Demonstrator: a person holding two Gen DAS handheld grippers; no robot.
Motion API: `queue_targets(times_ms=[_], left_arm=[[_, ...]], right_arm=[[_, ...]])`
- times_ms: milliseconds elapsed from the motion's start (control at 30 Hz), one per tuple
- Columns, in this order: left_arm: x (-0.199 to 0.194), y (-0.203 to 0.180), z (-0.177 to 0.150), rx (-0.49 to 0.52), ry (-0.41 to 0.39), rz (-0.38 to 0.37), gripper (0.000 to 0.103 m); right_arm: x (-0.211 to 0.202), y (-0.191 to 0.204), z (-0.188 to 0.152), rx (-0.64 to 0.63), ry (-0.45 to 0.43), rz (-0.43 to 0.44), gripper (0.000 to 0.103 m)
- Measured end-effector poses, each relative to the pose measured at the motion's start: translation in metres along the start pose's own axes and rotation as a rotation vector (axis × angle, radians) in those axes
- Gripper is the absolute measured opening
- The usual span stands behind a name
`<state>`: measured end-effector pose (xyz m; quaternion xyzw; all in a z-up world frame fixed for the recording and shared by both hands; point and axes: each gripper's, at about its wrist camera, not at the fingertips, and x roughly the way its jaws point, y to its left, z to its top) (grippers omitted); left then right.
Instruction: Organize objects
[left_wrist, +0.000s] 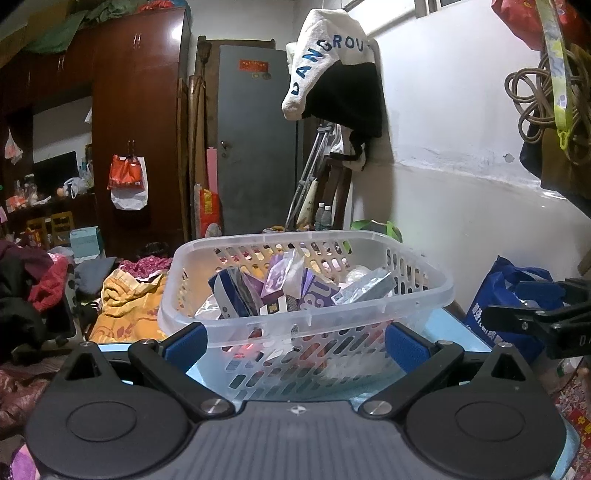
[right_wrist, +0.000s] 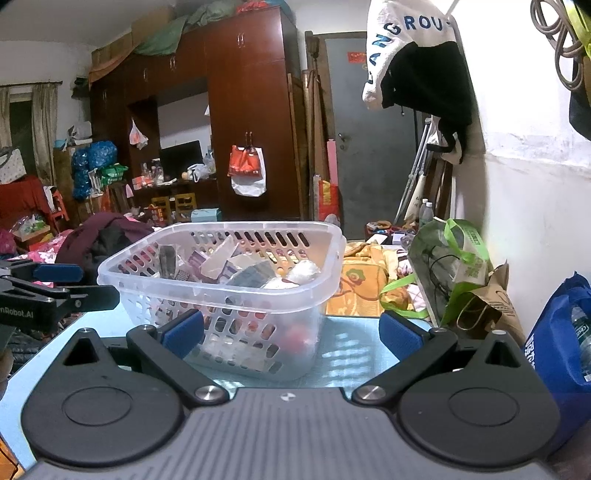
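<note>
A clear plastic basket (left_wrist: 421, 291) with slotted walls stands on a light blue table (left_wrist: 454, 325). It holds several small boxes and packets, among them a purple box (left_wrist: 317, 295) and a dark blue box (left_wrist: 232, 291). My left gripper (left_wrist: 295, 343) is open and empty, its blue pads just in front of the basket's near wall. In the right wrist view the basket (right_wrist: 314, 291) sits left of centre. My right gripper (right_wrist: 291, 332) is open and empty, its left pad (right_wrist: 184, 330) before the basket's near right corner. The other gripper shows at each view's edge.
A blue bag (right_wrist: 554, 350) stands at the table's right. A green bag (right_wrist: 454, 266) and a brown paper bag (right_wrist: 491, 306) stand by the white wall. An orange cloth (left_wrist: 122, 306) and clothes lie on the bed behind. A white and black garment (left_wrist: 332, 62) hangs above.
</note>
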<state>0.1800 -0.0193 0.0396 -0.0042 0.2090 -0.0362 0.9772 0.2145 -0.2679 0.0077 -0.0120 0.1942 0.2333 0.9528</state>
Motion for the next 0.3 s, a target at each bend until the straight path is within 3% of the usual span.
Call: queue_targets(times_ms=[300], left_arm=[[-0.0065,-0.0091,-0.0007,0.026,-0.027,-0.003,0.103]], right_arm=[[0.0032,-0.0052,-0.0031,0.007,0.008,-0.002,0.103]])
